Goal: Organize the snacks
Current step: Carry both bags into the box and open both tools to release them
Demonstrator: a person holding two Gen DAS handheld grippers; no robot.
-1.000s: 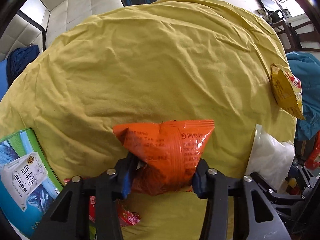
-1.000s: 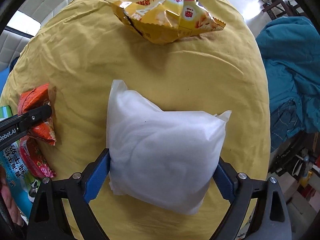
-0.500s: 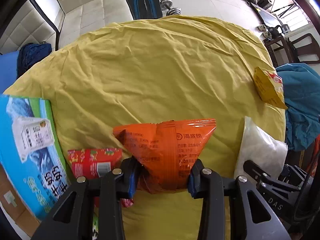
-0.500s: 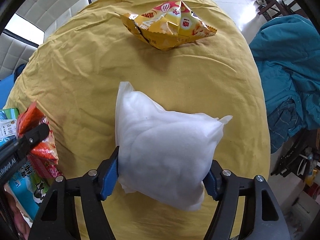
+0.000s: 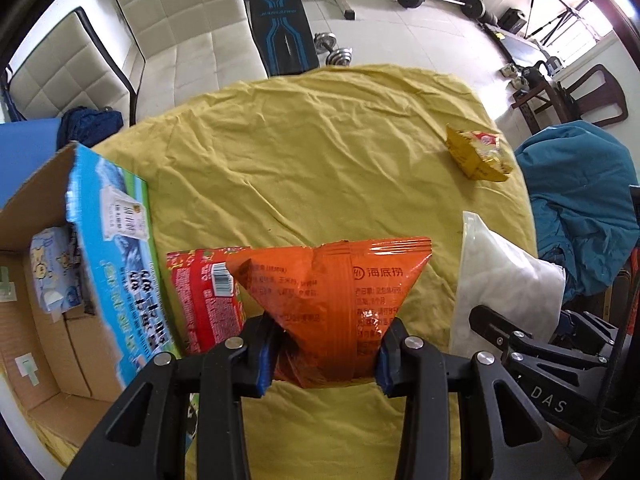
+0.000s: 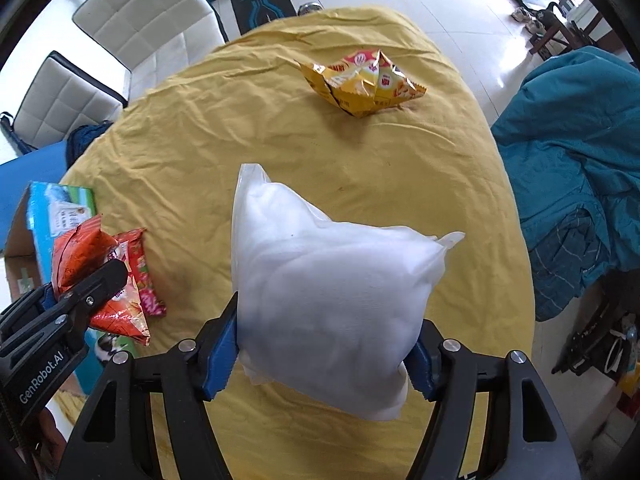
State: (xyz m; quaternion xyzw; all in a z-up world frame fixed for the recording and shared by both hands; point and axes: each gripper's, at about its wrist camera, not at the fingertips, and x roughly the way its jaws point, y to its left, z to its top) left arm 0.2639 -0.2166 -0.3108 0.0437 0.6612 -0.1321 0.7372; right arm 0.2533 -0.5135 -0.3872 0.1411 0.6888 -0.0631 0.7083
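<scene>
My left gripper is shut on an orange snack bag, held above the yellow cloth. A red snack packet lies just left of it, beside an open cardboard box with blue-green print. My right gripper is shut on a puffy white bag, also lifted off the cloth. That white bag shows at the right of the left wrist view. A yellow snack bag lies far across the table. The orange bag and left gripper appear at the left of the right wrist view.
A round table under a wrinkled yellow cloth fills both views. White chairs stand beyond it, with a weight bench and dumbbells on the floor. A teal garment hangs over something at the right edge. The box holds small packets.
Both grippers have risen and pulled back from the table with their bags. The open box and the red packet have come into the left view, and the room beyond the table shows.
</scene>
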